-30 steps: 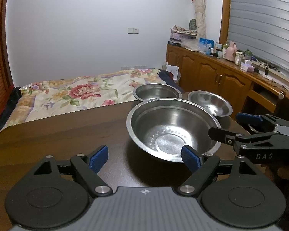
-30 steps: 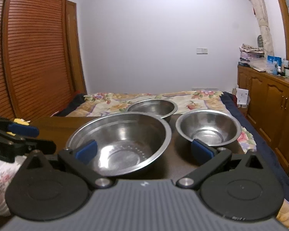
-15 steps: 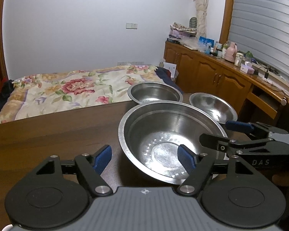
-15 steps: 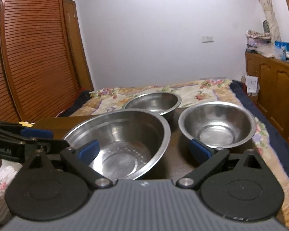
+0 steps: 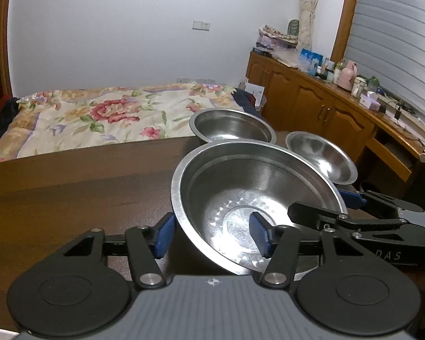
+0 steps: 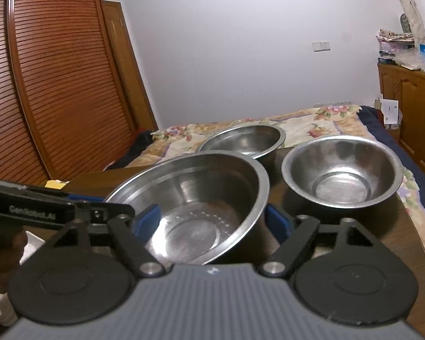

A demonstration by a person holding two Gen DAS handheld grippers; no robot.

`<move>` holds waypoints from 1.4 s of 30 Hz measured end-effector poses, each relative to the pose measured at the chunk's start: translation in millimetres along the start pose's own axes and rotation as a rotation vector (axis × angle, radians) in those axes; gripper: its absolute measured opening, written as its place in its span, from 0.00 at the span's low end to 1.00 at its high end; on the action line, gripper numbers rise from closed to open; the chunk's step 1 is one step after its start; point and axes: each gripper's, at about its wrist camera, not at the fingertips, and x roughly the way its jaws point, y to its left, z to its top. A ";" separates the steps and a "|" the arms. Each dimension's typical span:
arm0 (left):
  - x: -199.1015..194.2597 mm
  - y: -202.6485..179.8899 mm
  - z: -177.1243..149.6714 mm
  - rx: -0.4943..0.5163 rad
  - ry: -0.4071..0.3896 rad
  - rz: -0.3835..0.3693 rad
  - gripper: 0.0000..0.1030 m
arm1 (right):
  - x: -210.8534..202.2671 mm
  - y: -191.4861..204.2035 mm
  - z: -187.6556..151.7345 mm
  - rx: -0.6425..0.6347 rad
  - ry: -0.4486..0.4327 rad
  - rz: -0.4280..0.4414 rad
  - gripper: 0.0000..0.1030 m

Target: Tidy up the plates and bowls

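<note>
Closer claws (image 5: 211,236) astride large bowl (image 5: 255,195)

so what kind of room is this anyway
Most likely a bedroom in a home. A bed with a floral quilt sits just past the wooden table that holds the steel bowls, louvred wardrobe doors line one wall, and low wooden cabinets cluttered with bottles line another.

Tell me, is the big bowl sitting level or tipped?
Tipped. The big bowl leans with its rim unlevel, each gripper's open fingers straddling that rim.
</note>
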 end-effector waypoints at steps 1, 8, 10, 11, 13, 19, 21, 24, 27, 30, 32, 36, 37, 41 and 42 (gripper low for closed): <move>1.1 0.3 -0.1 -0.003 0.003 0.003 0.51 | 0.9 -0.6 -0.3 -0.001 0.004 -0.001 0.71; 8.3 1.9 0.3 -0.020 0.018 0.007 0.47 | 4.3 -3.5 -0.9 0.006 0.027 -0.008 0.59; 9.4 2.2 -0.1 -0.019 0.019 0.010 0.45 | 4.2 -4.0 -1.2 0.009 0.025 -0.013 0.57; 9.9 2.3 -0.2 -0.019 0.021 0.008 0.43 | 4.3 -4.4 -1.3 0.010 0.024 -0.012 0.57; 10.7 4.1 -1.3 -0.023 0.024 0.004 0.37 | 5.3 -5.1 -1.6 0.010 0.024 -0.014 0.52; 6.0 3.7 -2.0 -0.036 0.014 0.004 0.30 | 4.7 -4.1 -3.8 -0.012 0.014 -0.047 0.33; 3.4 2.9 -2.2 -0.035 0.007 -0.002 0.30 | 3.6 -5.9 -3.3 -0.003 0.008 -0.048 0.32; -2.1 1.6 -2.3 -0.033 -0.004 -0.007 0.30 | 1.0 -9.0 -2.6 0.016 -0.001 -0.037 0.31; -9.7 0.4 -1.7 -0.033 -0.016 -0.014 0.30 | -4.0 -7.8 -0.4 0.014 -0.011 -0.030 0.31; -21.0 -1.1 -1.2 -0.032 -0.037 -0.029 0.30 | -10.7 -4.6 3.7 0.013 -0.016 -0.026 0.31; -28.5 -1.9 -1.0 -0.030 -0.048 -0.041 0.30 | -16.1 -2.8 5.0 0.017 -0.018 -0.024 0.31; -42.4 -3.8 -3.1 -0.017 -0.067 -0.065 0.30 | -29.1 3.9 6.0 0.012 -0.030 -0.032 0.31; -45.5 -4.5 -4.1 -0.012 -0.071 -0.067 0.30 | -32.2 5.8 5.9 0.009 -0.033 -0.033 0.31; -58.0 -6.6 -9.4 0.001 -0.080 -0.069 0.30 | -41.1 12.9 4.3 0.006 -0.039 -0.036 0.31; -61.1 -7.2 -11.0 0.003 -0.081 -0.068 0.30 | -42.5 13.8 4.2 0.007 -0.037 -0.037 0.31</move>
